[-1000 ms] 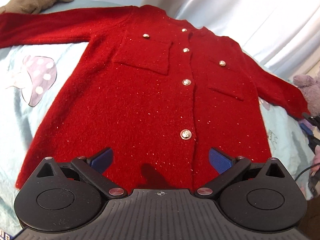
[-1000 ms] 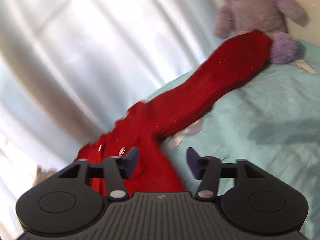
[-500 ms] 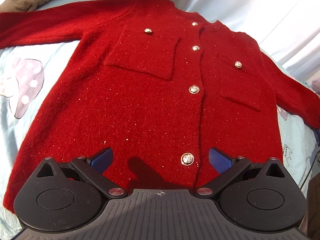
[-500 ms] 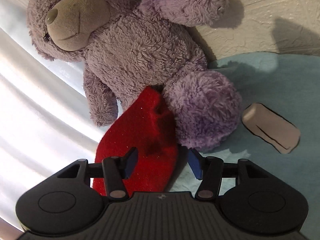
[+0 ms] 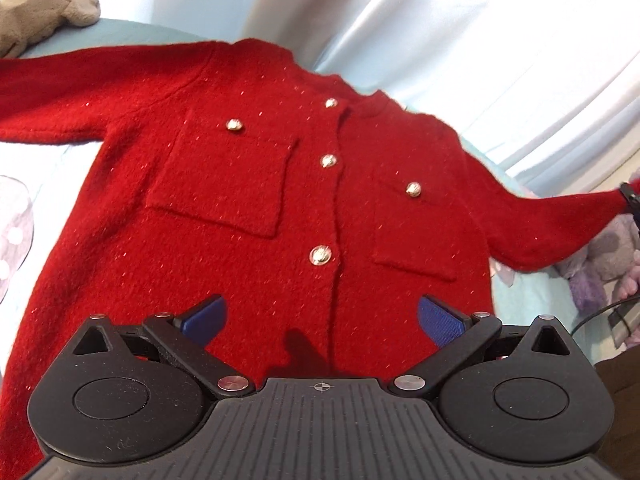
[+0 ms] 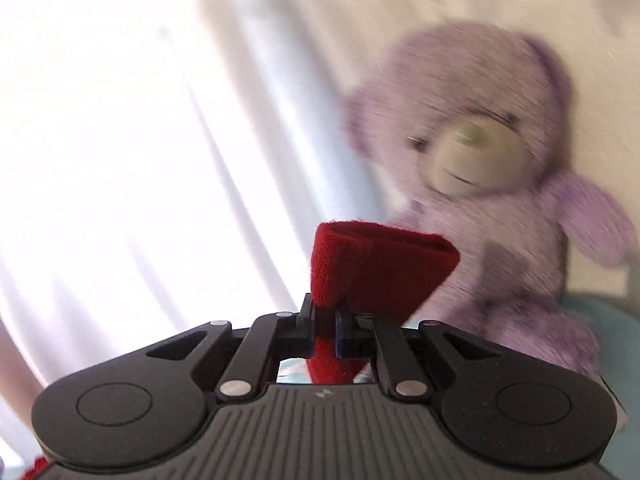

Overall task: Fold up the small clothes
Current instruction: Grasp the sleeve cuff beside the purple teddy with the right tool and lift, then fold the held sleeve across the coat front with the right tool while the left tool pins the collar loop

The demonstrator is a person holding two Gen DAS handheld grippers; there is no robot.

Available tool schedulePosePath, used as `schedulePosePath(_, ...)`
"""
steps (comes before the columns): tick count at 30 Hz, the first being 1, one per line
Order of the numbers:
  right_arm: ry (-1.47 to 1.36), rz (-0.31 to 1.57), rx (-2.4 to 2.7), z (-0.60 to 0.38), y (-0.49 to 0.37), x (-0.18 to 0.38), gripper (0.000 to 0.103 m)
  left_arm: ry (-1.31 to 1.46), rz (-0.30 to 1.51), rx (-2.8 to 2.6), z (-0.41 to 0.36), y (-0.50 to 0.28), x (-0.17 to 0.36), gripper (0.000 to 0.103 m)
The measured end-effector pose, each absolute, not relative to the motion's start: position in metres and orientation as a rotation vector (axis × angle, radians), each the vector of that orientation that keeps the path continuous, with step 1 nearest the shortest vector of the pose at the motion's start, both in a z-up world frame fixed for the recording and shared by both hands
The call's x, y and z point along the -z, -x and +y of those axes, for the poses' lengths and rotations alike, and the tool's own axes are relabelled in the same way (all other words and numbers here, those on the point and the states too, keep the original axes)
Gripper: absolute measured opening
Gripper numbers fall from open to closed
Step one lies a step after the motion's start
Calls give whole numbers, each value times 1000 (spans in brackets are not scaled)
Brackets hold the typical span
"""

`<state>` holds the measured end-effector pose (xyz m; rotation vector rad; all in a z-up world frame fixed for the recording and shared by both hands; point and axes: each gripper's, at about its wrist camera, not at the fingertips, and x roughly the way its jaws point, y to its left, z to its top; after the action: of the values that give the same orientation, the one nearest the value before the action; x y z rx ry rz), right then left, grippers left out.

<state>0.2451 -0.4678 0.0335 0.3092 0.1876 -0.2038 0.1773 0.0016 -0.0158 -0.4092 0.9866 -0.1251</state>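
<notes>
A red knit cardigan (image 5: 248, 216) with gold buttons lies front-up on a light blue sheet (image 5: 116, 32), its sleeves spread to both sides. My left gripper (image 5: 322, 316) is open and empty, hovering over the cardigan's lower front. My right gripper (image 6: 323, 330) is shut on the red sleeve cuff (image 6: 380, 264) and holds it lifted off the bed. In the left wrist view that sleeve (image 5: 560, 224) stretches up to the right, where the right gripper (image 5: 632, 198) shows at the frame edge.
A purple teddy bear (image 6: 500, 184) sits right behind the lifted cuff, and shows in the left wrist view (image 5: 600, 268) too. A tan plush toy (image 5: 40, 12) lies at the far left. White curtains (image 5: 460, 32) hang behind the bed. A dark cable (image 5: 600, 312) runs at the right.
My right gripper has shut on the right sleeve cuff and lifted it away from the bear's foot. My left gripper has moved forward over the cardigan body, still open.
</notes>
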Motion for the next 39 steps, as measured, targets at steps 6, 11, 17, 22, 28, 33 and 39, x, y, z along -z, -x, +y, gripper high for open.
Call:
schedulePosePath(6,5,217,-210,-293,-250,-28,8,471,889,157,11,-199,-1,103)
schedulePosePath(11,28,509,-384,-215,-257,34,32,465,870,202,14,-229,8,103)
schedulePosePath(17,-282,658,-274,-265,-223,68,32,603,896,303,7,-285,43,98)
schedulePosePath(22,-451,713,-187,-304,-197,85,32,648,1044,351,-11,-317,85,74)
schedulePosePath(28,-507,709,-148,-322,-197,85,32,803,1080,388,-13,-332,116,59)
schedulePosePath(33,-560,687,-146,-333,-199,86,32,729,1093,400,-21,-339,116,14)
schedulePosePath(39,-747,684,-142,-352,-226,88,56,630,908,425,6,-325,55,13)
